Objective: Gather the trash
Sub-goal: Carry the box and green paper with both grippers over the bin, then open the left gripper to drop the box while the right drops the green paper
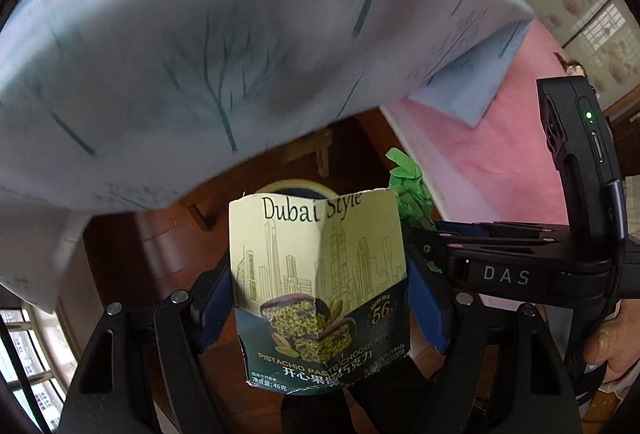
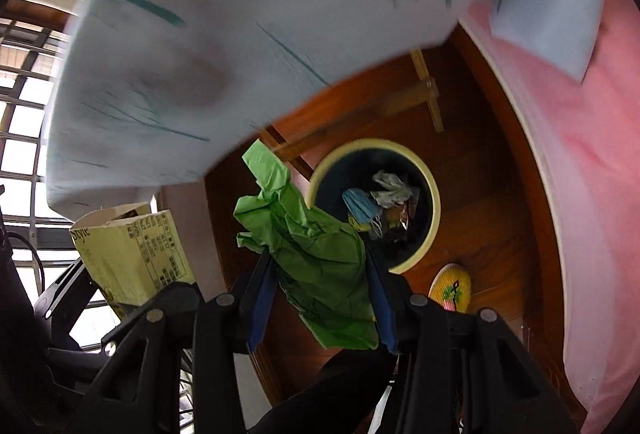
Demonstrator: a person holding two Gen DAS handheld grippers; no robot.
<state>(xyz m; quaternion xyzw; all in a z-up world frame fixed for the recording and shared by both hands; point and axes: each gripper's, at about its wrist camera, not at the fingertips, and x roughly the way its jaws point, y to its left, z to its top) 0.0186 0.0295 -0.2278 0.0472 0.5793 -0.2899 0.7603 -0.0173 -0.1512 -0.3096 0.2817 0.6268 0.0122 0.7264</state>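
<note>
Left wrist: left gripper clamping chocolate box, right gripper clutching green paper, bin below.

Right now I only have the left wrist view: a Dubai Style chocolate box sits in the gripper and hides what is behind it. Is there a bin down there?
Observer: Yes. The right wrist view shows a round bin with a pale rim on the wooden floor.
Operator: Is it empty?
Observer: No, a blue face mask and crumpled grey scraps lie inside.
Operator: I see a bit of green beside the box. What is it?
Observer: Crumpled green paper, held between the right gripper's pads.
Operator: Anything else on the floor?
Observer: A yellow slipper lies near the bin.
</note>
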